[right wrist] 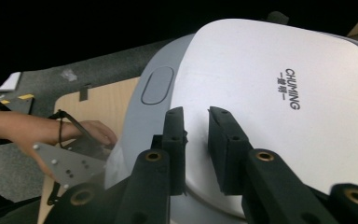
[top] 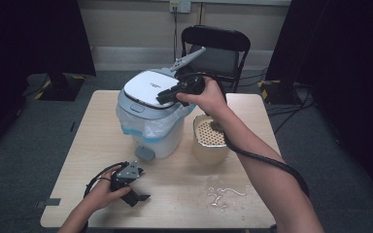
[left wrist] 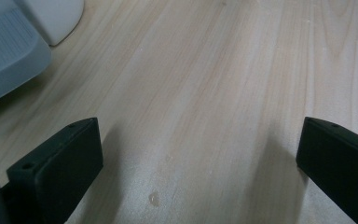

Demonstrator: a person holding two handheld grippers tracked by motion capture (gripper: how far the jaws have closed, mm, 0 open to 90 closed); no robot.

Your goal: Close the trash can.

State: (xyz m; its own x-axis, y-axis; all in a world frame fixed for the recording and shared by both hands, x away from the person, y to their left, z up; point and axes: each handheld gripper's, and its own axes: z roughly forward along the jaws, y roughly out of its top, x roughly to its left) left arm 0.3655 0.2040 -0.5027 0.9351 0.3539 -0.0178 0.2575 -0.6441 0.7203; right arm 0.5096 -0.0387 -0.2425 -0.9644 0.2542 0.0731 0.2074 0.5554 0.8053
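A white and grey pedal bin (top: 156, 138), lined with a clear plastic bag, stands at the middle back of the table. Its white lid (top: 147, 89) is down. My right gripper (top: 162, 97) hovers just over that lid, and in the right gripper view (right wrist: 196, 116) the jaws stand shut, close together with nothing between them, above the lid (right wrist: 270, 93). At the table's front left my left gripper (top: 136, 195) lies on the wood with its jaws wide open (left wrist: 198, 140) and holds nothing. The bin's grey pedal (left wrist: 7, 56) shows at the upper left of the left gripper view.
A beige tub (top: 210, 145) with a perforated insert stands right of the bin. Spilled droplets (top: 226, 193) lie on the wooden table (top: 102, 126) near its front right. A black folding chair (top: 216, 48) stands behind the table.
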